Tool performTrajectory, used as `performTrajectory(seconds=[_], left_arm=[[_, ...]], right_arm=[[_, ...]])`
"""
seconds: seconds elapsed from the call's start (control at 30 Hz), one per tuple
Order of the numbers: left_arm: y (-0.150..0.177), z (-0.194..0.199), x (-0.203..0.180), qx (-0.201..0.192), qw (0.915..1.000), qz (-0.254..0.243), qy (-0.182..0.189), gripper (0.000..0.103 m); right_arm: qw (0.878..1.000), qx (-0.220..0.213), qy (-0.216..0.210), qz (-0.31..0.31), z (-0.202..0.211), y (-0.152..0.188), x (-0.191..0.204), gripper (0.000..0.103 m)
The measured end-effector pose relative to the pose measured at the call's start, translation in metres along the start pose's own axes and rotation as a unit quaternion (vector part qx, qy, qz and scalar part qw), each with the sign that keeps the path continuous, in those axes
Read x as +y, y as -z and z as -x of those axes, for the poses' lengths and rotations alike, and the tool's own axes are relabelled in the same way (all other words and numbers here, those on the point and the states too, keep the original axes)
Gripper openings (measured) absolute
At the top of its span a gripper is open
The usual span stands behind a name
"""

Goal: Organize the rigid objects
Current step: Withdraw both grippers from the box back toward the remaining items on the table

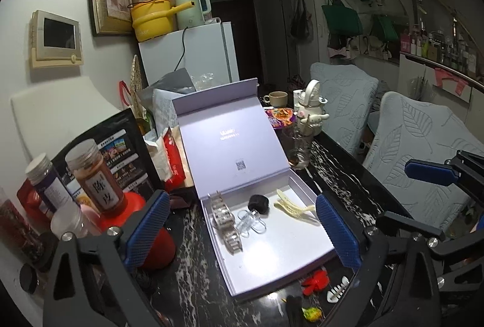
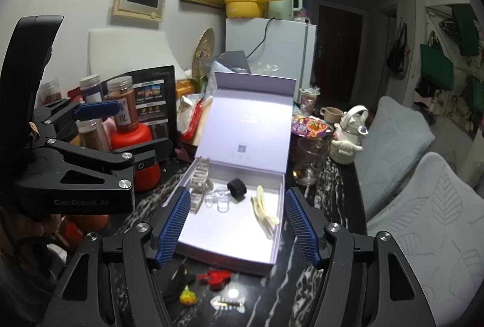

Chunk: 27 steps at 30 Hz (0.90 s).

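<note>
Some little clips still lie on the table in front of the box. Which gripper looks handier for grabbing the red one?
Probably the right gripper: open and empty, the red clip lies just below its fingers. The left gripper, also open, sees that clip off to its right, beyond the box.

An open box (image 2: 273, 248) is sitting on the table (image 2: 332, 175) with its lid (image 2: 248, 127) standing up behind it. Inside, a long clip (image 2: 199, 181) is lying at the left, a clear clip (image 2: 219, 198) just right of it, a round piece (image 2: 236, 189) next, and a slim clip (image 2: 264, 209) at the right. Before the box, small clips (image 2: 215, 277) are lying on the table. Left of the box, jars (image 2: 125, 103) are standing. Right of the lid, a glass (image 2: 308, 157) is standing, with a bottle (image 2: 348, 136) just behind it. Two cushioned chairs (image 2: 423, 206) are standing right of the table, and a fridge (image 2: 272, 48) is standing behind everything.
</note>
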<state>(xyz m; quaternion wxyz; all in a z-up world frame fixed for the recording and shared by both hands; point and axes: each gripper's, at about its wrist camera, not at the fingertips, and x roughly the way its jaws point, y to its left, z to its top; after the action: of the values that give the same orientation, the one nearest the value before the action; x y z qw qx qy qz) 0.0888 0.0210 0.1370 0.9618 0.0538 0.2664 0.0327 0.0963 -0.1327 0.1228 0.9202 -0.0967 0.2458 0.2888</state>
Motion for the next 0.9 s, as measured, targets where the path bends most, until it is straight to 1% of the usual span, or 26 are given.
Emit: performTrajectory(seconds=[0.13,0.27,0.5,0.9], left_arm=[[0.011,0.01,-0.006,0.002,1.0,-0.004,0.006,0.099],[0.022,0.022,-0.01,0.003,0.9999,-0.003,0.017,0.099],[0.041,0.034,-0.014,0.009,0.9997,0.003,0.022,0.099],[0.084,0.036,-0.02,0.042,0.9983,0.013,0.037,0.099]], right_arm=[[1.0,-0.003,0.001,-0.001,0.013,0.011,0.004,0.07],[1.0,-0.003,0.003,0.0,0.024,0.022,0.009,0.07],[1.0,-0.001,0.001,-0.002,0.036,0.04,0.017,0.072],[0.999,0.025,-0.006,-0.022,0.033,0.079,0.026,0.072]])
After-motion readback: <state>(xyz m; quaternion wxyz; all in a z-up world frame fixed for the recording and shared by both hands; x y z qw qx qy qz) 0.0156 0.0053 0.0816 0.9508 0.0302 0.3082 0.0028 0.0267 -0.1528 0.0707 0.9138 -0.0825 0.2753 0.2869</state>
